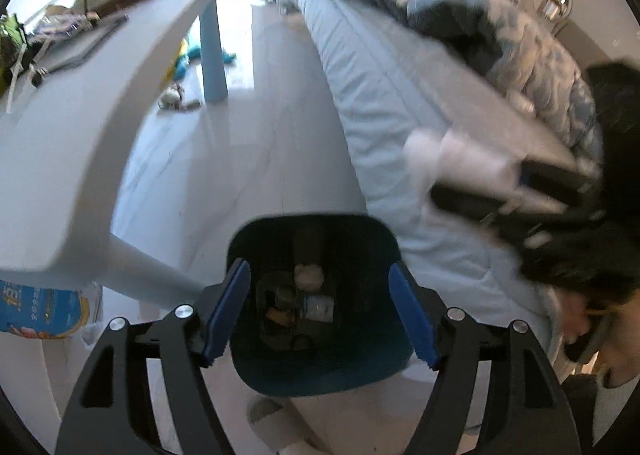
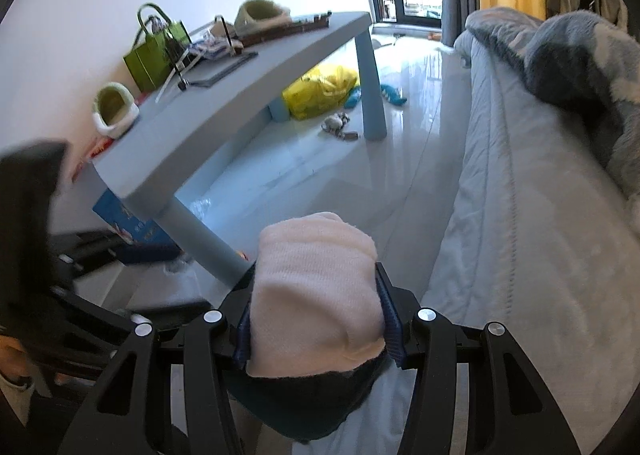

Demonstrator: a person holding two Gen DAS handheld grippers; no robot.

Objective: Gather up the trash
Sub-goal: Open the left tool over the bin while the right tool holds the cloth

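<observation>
A dark blue trash bin point(image 1: 320, 359) stands on the floor right below my left gripper point(image 1: 320, 315), which is open and empty above its mouth. Several bits of rubbish lie on the bin's bottom. My right gripper point(image 2: 316, 319) is shut on a pale pink wad of cloth or tissue point(image 2: 316, 295), held over the bin's rim point(image 2: 296, 411). In the left wrist view the right gripper point(image 1: 460, 175) shows blurred at the right with the pale wad point(image 1: 448, 159) in it.
A light blue table point(image 2: 224, 103) stands to the left with a green bag point(image 2: 156, 51), slippers point(image 2: 114, 107) and a tablet on it. A bed point(image 2: 532, 215) with a grey blanket runs along the right. A yellow bag point(image 2: 320, 91) and toys lie on the floor.
</observation>
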